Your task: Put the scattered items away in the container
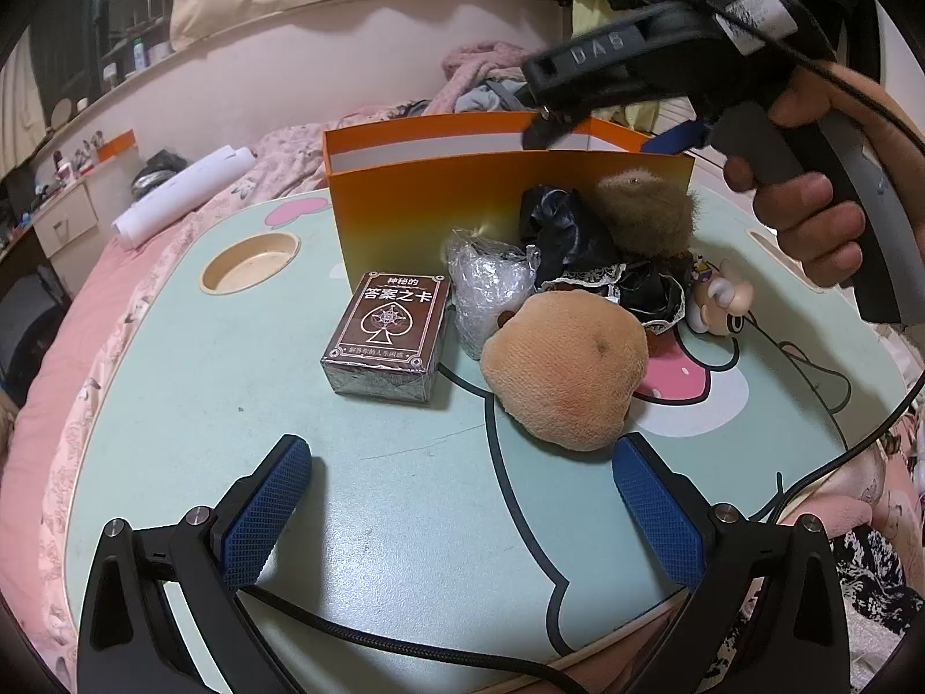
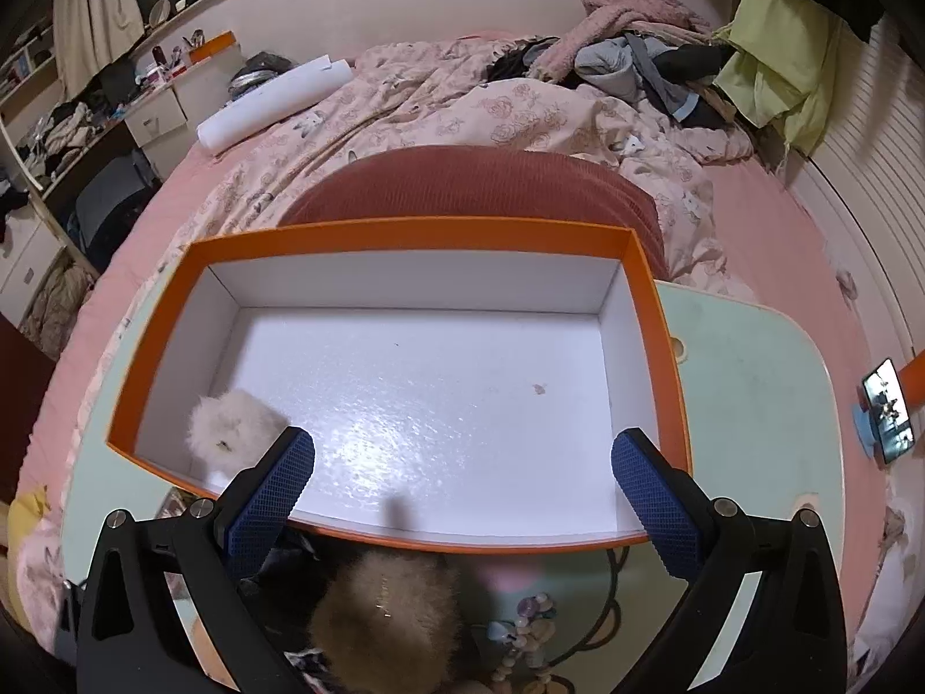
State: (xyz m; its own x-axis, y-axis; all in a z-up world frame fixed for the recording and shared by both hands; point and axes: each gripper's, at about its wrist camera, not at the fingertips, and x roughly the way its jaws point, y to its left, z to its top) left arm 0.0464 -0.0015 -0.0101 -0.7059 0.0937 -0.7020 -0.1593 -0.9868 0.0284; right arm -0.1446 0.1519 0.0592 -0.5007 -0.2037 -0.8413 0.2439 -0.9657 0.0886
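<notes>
- Step in hand: by my reading, the gap between a drop and the next pick. One white fluffy pompom (image 2: 228, 425) lies in the open orange cardboard box with white lining (image 2: 370, 237), in its near-left corner; the rest of the box floor is bare.
- Right gripper (image 2: 462, 477): hovers above the box's near wall, blue-padded fingers spread wide, nothing between them.
- Left gripper (image 1: 462, 497): low over the pale green cartoon-printed lap table (image 1: 231, 405) near its front edge, jaws wide apart, empty, pointed at the pile.
- Items left on the table, all against the box's near wall towards the table's middle:
  - 1 brown shrink-wrapped card deck with a spade emblem (image 1: 387, 338), leftmost.
  - 1 crumpled clear plastic wrap (image 1: 485, 289), just beside the deck.
  - 1 tan plush toy (image 1: 566, 370), nearest the left gripper.
  - 1 brown fuzzy pompom (image 1: 642, 208), touching the box wall.
  - 1 black satin lace-trimmed cloth (image 1: 578, 243), possibly two pieces; the folds hide the join.
  - 1 small cartoon figurine (image 1: 720, 298), rightmost.
- Next move calls for: a short forward reach with the left gripper to close on the tan plush, which should squash and need a deep bite.
</notes>
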